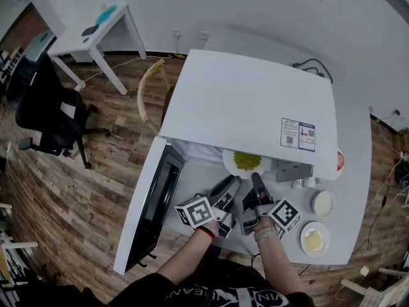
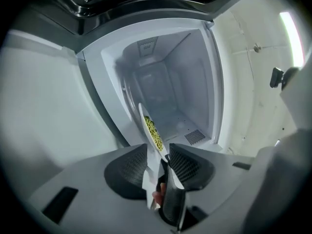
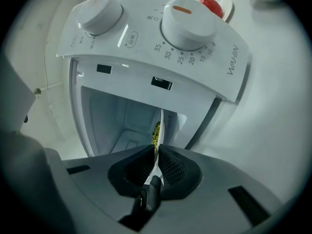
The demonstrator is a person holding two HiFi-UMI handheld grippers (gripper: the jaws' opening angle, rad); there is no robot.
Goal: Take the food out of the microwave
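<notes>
1. Microwave (image 1: 249,101): white casing, black door glass.
2. Plate (image 1: 228,161): white, carrying green peas (image 1: 246,161).
3. Marker cubes (image 1: 195,212): black squares on white.
4. Floor (image 1: 83,190): brown wood grain.
5. Chair (image 1: 45,117): black.
6. Timer dial (image 3: 189,18): white, orange bar.
7. Label (image 1: 298,135): white with blue and red print.

Office-type workroom, by the look of it; wood-pattern floor (image 1: 77,190); plain white walls (image 1: 255,5); black swivel chair (image 1: 48,117) near a white desk (image 1: 96,31) at the far side; sockets (image 1: 176,34) low on the wall; microwave (image 1: 249,101) on a plain white table (image 1: 354,171), black cable (image 1: 313,64) behind it, small dishes (image 1: 323,203) beside it.
</notes>
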